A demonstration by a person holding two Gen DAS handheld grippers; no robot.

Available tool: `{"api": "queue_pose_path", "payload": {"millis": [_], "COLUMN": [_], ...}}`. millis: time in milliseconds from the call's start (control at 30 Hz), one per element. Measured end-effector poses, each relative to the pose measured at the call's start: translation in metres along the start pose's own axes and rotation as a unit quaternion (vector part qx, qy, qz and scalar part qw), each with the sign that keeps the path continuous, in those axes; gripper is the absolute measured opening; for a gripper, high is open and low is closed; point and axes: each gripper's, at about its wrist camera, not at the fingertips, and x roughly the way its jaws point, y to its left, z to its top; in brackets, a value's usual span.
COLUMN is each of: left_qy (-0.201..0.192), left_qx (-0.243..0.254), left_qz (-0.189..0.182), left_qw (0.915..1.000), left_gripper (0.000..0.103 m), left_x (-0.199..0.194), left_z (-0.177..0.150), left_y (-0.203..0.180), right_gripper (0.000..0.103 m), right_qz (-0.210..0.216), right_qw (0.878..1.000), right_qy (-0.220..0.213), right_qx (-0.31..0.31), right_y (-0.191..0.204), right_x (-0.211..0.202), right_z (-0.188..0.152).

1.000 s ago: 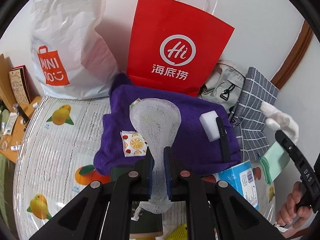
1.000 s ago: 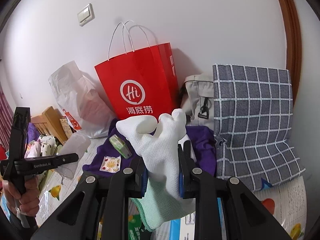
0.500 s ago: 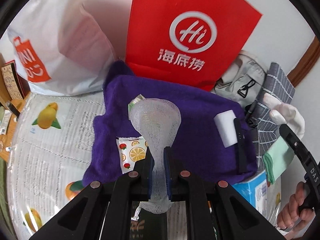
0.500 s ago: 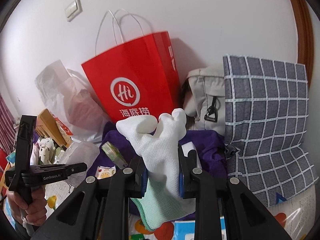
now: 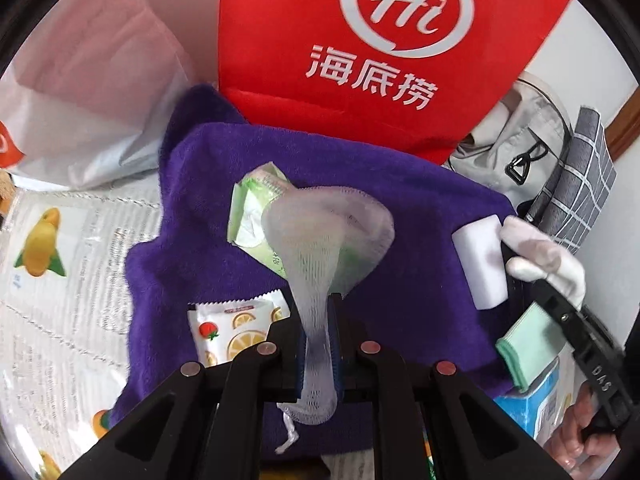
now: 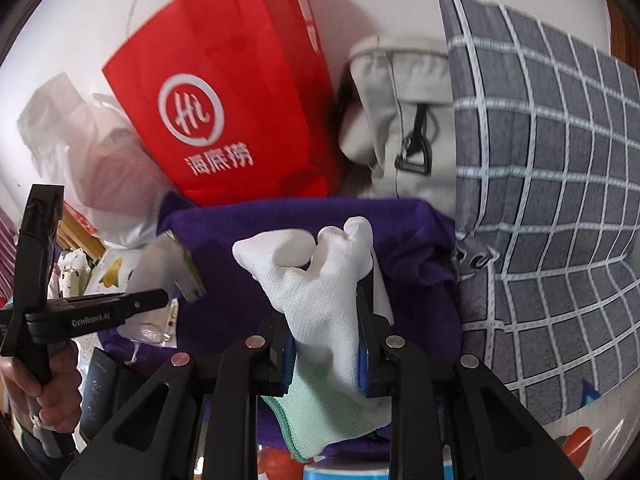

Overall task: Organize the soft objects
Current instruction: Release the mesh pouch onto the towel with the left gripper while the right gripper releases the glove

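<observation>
My left gripper (image 5: 318, 344) is shut on a white mesh net pouch (image 5: 326, 240) and holds it just above a purple towel (image 5: 420, 240). A green wet-wipe pack (image 5: 252, 208), a fruit-print sachet (image 5: 236, 328) and a white sponge block (image 5: 482, 262) lie on the towel. My right gripper (image 6: 326, 344) is shut on a white knit glove (image 6: 320, 276) with a mint-green cuff (image 6: 316, 416), over the towel's (image 6: 240, 248) right side. The glove also shows at the right in the left wrist view (image 5: 540, 252).
A red paper bag (image 5: 372, 52) stands against the wall behind the towel, a white plastic bag (image 5: 88, 80) to its left. A grey backpack (image 6: 404, 120) and a grey checked bag (image 6: 552, 200) stand at the right. A blue box (image 5: 528, 408) lies near the front.
Both grippers have moved forward and down toward the purple towel. The bags behind look larger and closer. Both still hold their items.
</observation>
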Motion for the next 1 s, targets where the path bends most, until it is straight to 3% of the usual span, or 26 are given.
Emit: {"api": "queue_pose_path", "payload": {"millis": [367,467,533,667,733,1000], "left_qy": [0.02,0.023,0.022,0.012,0.002,-0.013], "left_qx": [0.002,0.002,0.002,0.0,0.007,-0.005], "left_qz": [-0.01,-0.009,-0.008,-0.012,-0.009,-0.017], "left_qw": [0.9997,0.9997,0.9997,0.9999,0.9999,0.9998], "left_gripper": [0.011,0.014,0.022,0.036,0.051,0.055], "left_x": [0.016,0.018,0.017,0.01,0.006,-0.005], "left_z": [0.001,0.0,0.001,0.001,0.002,0.006], "left_y": [-0.003,-0.003,-0.003,-0.004,-0.007,-0.003], "right_gripper": [0.028,0.028,0.029,0.045,0.055,0.067], "right_qz": [-0.01,-0.01,-0.011,-0.003,0.004,0.018], "right_qw": [1.0,0.999,0.999,0.999,0.999,1.0], "right_qy": [0.023,0.03,0.031,0.033,0.037,0.013], "right_qx": [0.002,0.005,0.005,0.003,0.004,-0.002], "right_y": [0.0,0.0,-0.001,0.0,0.001,0.004], "right_x": [0.019,0.024,0.024,0.022,0.023,0.01], "right_z": [-0.005,-0.005,-0.006,-0.005,-0.004,0.001]}}
